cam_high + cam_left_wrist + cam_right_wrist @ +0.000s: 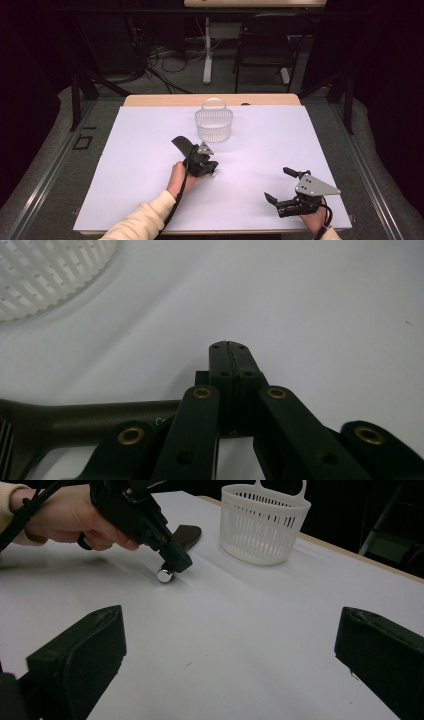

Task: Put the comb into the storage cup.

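Left gripper [209, 168]: jaws closed flat together on the dark tool [75, 422], which they grip at its handle. In the left gripper view the handle runs crosswise under the jaws, out toward 9 o'clock. In the high view the tool's broad dark end [181, 144] lies on the white surface [150, 175] at about 10 o'clock from the gripper, long axis running from 4 to 10 o'clock. A small shiny round end [164, 575] sits at the jaw tips, touching or just above the surface; which, cannot be told.

The basket [214, 124] stands upright at 12 to 1 o'clock from the left gripper, near but apart, handle up. The left hand [176, 177] is clearly the nearer one.

Left forearm enters from 6 o'clock, angled toward 1 o'clock, hand low, gripper tilted down to the surface.

Right gripper [280, 187]: jaws wide apart, holding nothing, resting near the front edge, well apart from tool and basket, pointing toward 10 o'clock.

Judgement: the coming move is a lift and carry toward 12 o'clock, into the basket.
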Available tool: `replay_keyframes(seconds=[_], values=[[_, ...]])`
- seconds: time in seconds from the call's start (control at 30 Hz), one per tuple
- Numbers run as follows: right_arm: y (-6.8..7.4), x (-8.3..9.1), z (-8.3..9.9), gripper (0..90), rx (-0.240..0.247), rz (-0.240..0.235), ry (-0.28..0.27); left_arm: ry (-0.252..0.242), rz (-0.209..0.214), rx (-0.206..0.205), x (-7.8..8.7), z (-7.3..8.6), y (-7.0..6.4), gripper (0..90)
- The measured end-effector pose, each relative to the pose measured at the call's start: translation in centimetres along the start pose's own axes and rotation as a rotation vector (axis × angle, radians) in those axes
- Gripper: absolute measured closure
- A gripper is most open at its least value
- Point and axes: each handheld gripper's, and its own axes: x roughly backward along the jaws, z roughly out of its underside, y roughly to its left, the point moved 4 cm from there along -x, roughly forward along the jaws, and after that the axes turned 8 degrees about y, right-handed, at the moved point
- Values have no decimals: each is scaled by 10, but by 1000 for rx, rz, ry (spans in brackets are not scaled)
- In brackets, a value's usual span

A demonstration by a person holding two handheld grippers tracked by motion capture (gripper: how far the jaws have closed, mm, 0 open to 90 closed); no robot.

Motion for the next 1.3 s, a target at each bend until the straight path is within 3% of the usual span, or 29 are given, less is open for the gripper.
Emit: replay_keyframes(seconds=[0.77, 1.0, 1.3], values=[[-1, 1, 0, 0, 1, 5, -5, 81, -3, 25, 9, 8, -1, 899], [-1, 2, 0, 0, 0, 6, -3, 103, -20, 33, 16, 12, -4, 886], [-2, 2, 0, 0, -1, 7, -6, 133, -48, 45, 24, 19, 5, 888]])
